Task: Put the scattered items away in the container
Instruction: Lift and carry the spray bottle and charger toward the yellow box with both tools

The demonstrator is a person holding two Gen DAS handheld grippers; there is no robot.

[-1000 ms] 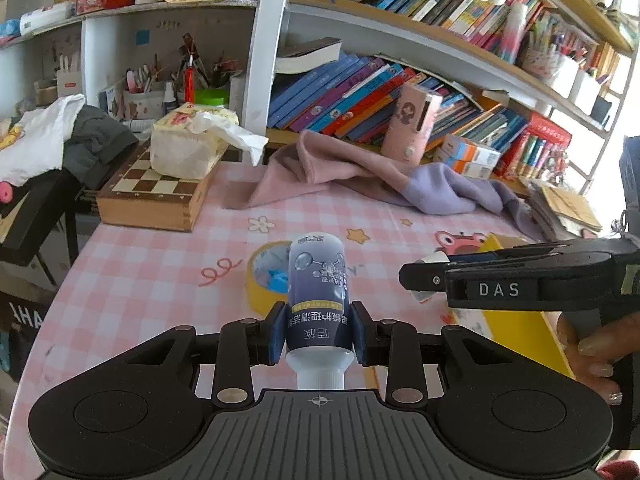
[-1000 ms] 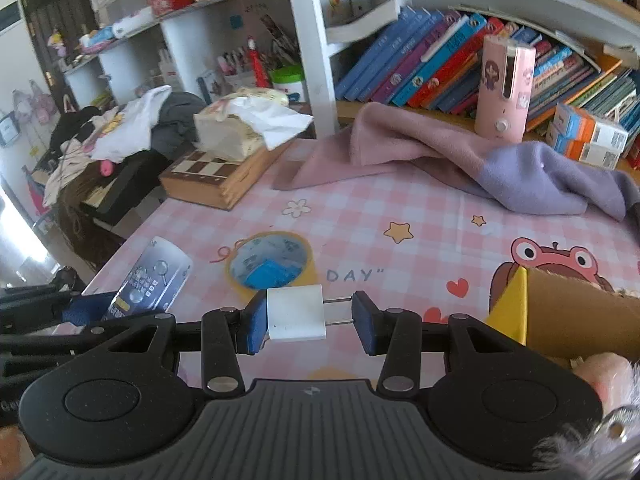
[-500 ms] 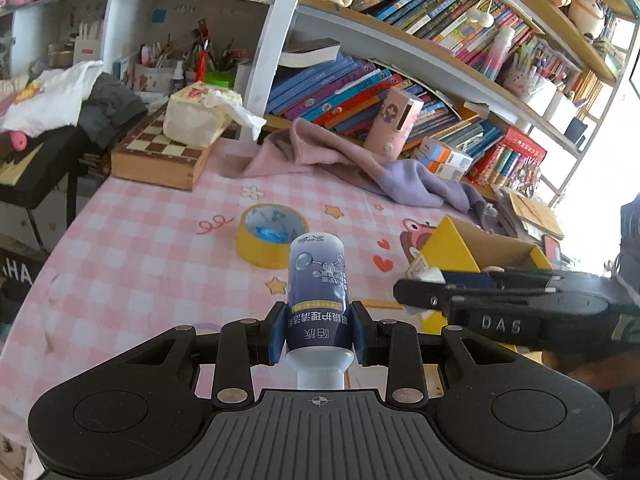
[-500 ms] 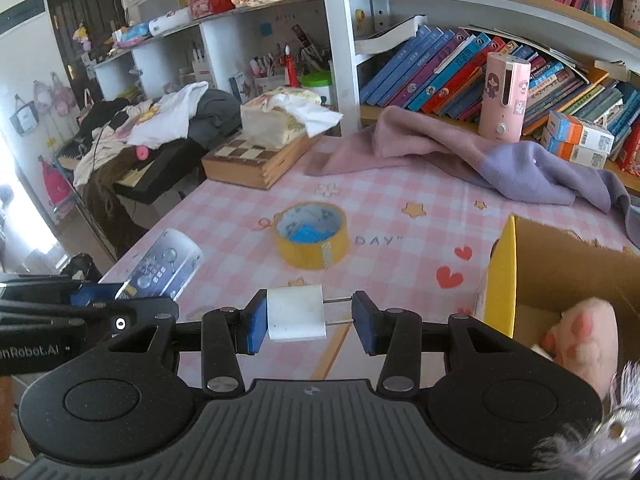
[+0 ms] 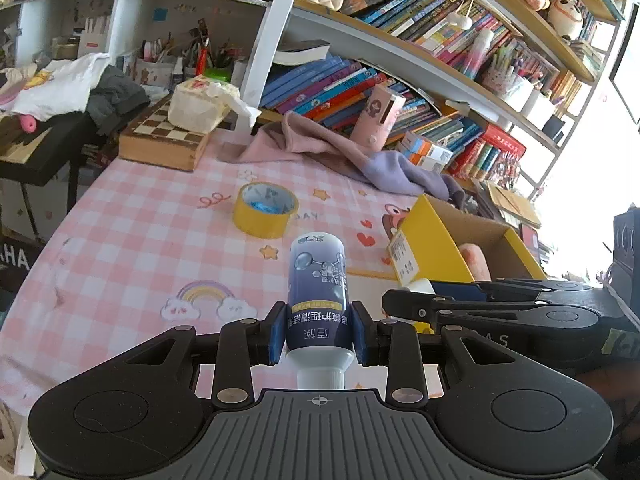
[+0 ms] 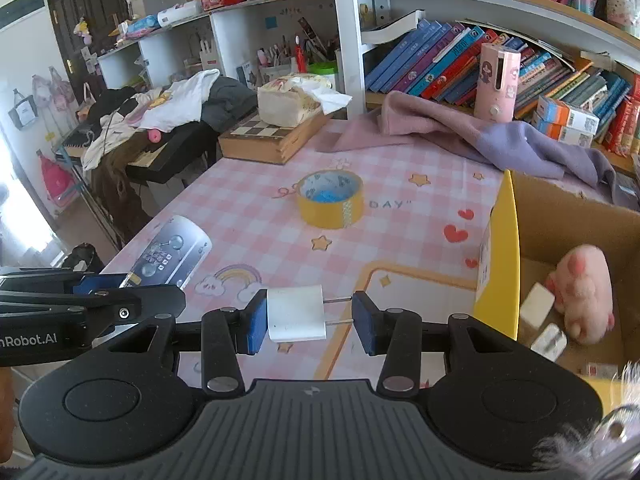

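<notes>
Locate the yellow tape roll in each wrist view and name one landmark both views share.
Left wrist view: the yellow tape roll lies on the pink checked cloth, left of centre, beyond the bottle held in the left gripper.
Right wrist view: the roll sits at centre, beyond the white plug in the right gripper.
Shared landmark: the chessboard box at the table's far left.

Glossy plastic bottle [image 5: 318, 280] with printed label, smooth white plastic charger [image 6: 296, 314] with metal prongs, shiny yellow tape roll [image 6: 331, 200], matt cardboard box [image 6: 576, 220], fuzzy pink plush toy [image 6: 586, 288], checked cloth on counter [image 6: 256, 216]
</notes>
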